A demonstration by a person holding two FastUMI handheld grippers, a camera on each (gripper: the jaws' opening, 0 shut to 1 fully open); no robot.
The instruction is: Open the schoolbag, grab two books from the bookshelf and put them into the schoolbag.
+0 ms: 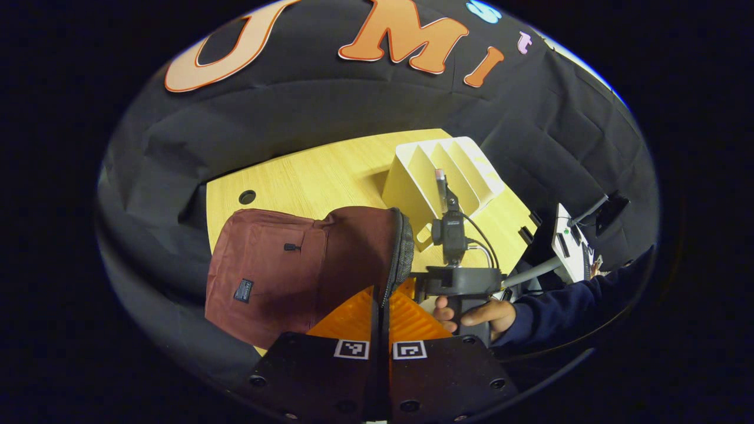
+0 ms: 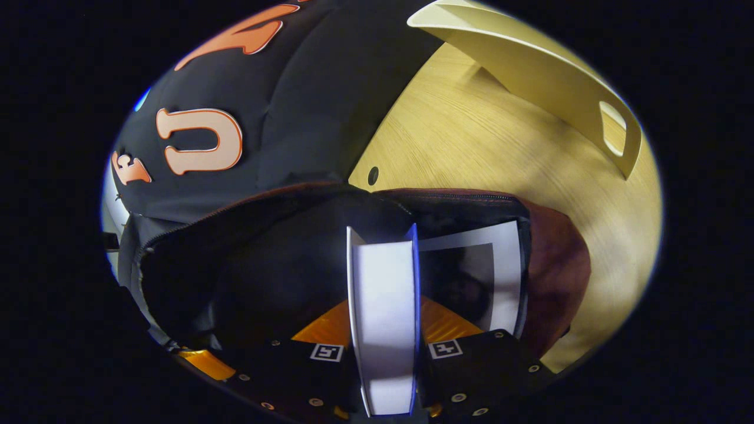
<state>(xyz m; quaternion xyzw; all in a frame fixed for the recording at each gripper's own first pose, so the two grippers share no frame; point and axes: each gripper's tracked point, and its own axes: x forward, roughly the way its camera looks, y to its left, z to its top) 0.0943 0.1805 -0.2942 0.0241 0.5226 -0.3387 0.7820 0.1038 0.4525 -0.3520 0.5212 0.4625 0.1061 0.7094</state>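
Here, wooden table (image 1: pixel 330 171); left hand-held gripper (image 1: pixel 382 306) clamps schoolbag (image 1: pixel 294 265) rim, right hand-held gripper (image 2: pixel 383 330) grasps book (image 2: pixel 386 318).

Warm overhead light is falling evenly on the table (image 1: pixel 330 171); the bookshelf (image 1: pixel 442 171) is casting soft shadow toward nine o'clock. Fisheye bending is curving edges. The schoolbag (image 2: pixel 265 265) interior is staying dim.

Dark navy sleeve (image 1: pixel 559 315); tool (image 1: pixel 380 306) body black, screws, square coded markers, grey cable.

Schoolbag (image 2: pixel 554 265) mouth gapes wide left of two books (image 2: pixel 386 330).
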